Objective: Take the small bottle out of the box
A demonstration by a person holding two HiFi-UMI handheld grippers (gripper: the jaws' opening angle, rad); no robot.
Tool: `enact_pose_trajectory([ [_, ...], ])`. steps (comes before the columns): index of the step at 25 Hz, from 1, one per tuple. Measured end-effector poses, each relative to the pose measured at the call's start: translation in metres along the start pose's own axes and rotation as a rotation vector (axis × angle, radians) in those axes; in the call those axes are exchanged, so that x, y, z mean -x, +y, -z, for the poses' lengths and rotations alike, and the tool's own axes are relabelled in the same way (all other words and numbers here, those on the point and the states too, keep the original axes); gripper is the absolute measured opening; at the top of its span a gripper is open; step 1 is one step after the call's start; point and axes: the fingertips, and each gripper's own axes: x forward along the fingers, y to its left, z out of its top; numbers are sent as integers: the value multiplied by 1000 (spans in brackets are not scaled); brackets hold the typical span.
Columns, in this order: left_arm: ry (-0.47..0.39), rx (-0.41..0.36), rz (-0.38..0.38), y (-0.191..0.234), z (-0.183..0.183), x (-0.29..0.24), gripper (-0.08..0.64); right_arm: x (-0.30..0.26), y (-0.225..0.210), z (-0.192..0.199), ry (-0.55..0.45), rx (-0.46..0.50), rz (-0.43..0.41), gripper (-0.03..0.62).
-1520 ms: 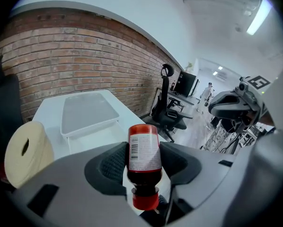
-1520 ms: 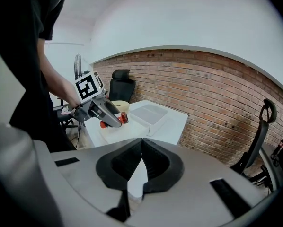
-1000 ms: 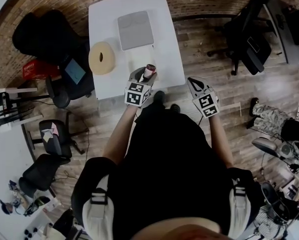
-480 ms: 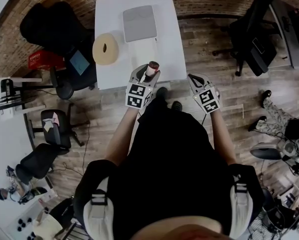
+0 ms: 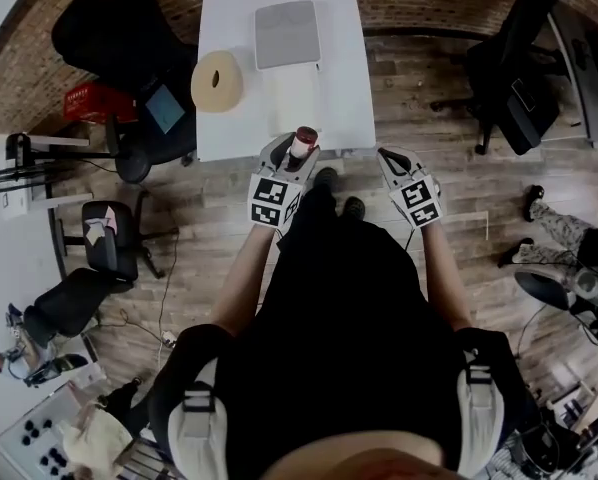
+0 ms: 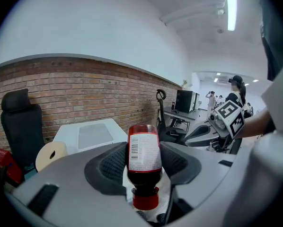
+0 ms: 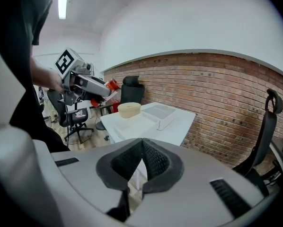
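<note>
A small bottle [image 6: 144, 154] with dark red contents, a white label and a red cap is clamped between the pads of my left gripper [image 6: 144, 174], cap toward the camera. From the head view the bottle [image 5: 301, 143] and left gripper [image 5: 295, 154] hang at the white table's [image 5: 335, 118] front edge. The grey-lidded box [image 5: 287, 34] lies closed at the table's far end, also seen as the box [image 6: 95, 135] in the left gripper view. My right gripper [image 5: 389, 158] is shut with nothing in it, over the floor right of the table; its pads [image 7: 153, 160] meet.
A cream tape roll [image 5: 217, 80] sits at the table's left edge. Black office chairs [image 5: 114, 38] stand left of the table, another chair [image 5: 519, 58] at the right. A brick wall [image 7: 217, 93] runs behind the table. Wooden floor lies under both grippers.
The person has backed away from the table, which has slid up the head view. The left gripper, still holding the bottle, has come from above the tabletop to its front edge.
</note>
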Motion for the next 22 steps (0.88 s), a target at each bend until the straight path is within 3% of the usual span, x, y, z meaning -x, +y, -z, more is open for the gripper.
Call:
enact_pose_trajectory([
  [6,-1,2,-12,-11,9,11,227,9,5,7,-15,-37,-10,-3],
  [22,-17,26,-22,-26,8,11,227,29,2,18,-3,-23,9,-3],
])
